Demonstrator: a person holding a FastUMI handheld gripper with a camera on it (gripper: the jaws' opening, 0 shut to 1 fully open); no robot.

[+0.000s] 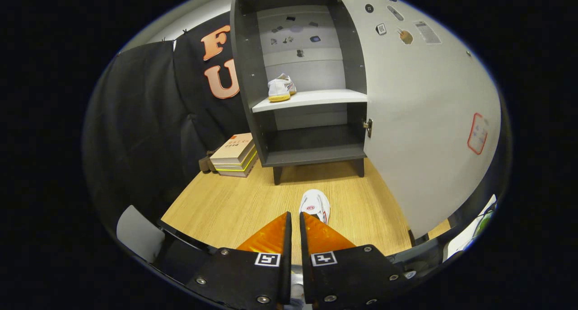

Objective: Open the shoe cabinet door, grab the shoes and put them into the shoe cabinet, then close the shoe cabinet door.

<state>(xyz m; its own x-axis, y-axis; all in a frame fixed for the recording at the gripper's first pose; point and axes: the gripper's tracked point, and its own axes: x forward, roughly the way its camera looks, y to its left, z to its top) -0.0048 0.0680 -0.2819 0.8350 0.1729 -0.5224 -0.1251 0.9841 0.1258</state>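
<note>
Gripper: the gripper [295, 217] hangs above the wooden floor, its two fingers drawn almost together with only a thin slot between them.
Grip: a white shoe [315, 204] pokes out just beyond the right fingertip and white shows again in the slot near the finger bases, so the fingers seem clenched on this shoe; the contact itself is hidden behind them.
Held shoe: white with red side stripes and a red mark on the insole, its length pointing away toward the cabinet.
Shoe cabinet: the dark grey shoe cabinet [246, 75] stands on short legs at the far side of the floor, straight ahead of the fingers.
Door: the pale grey cabinet door [420, 120] is swung wide open to the right, with stickers on its inner face and a hinge at its left edge.
Shelf: a white shelf [316, 98] splits the cabinet into an upper and a lower compartment.
Stored shoe: a second white shoe [280, 87] with a yellow sole sits on the left part of the shelf, heel toward the camera.
Lower compartment: dark inside.
Books: a stack of books [235, 154] lies on the floor just left of the cabinet, against the black cloth wall [149, 120].
Floor: light wood floor [216, 206] stretches from the fingers to the cabinet legs.
</note>
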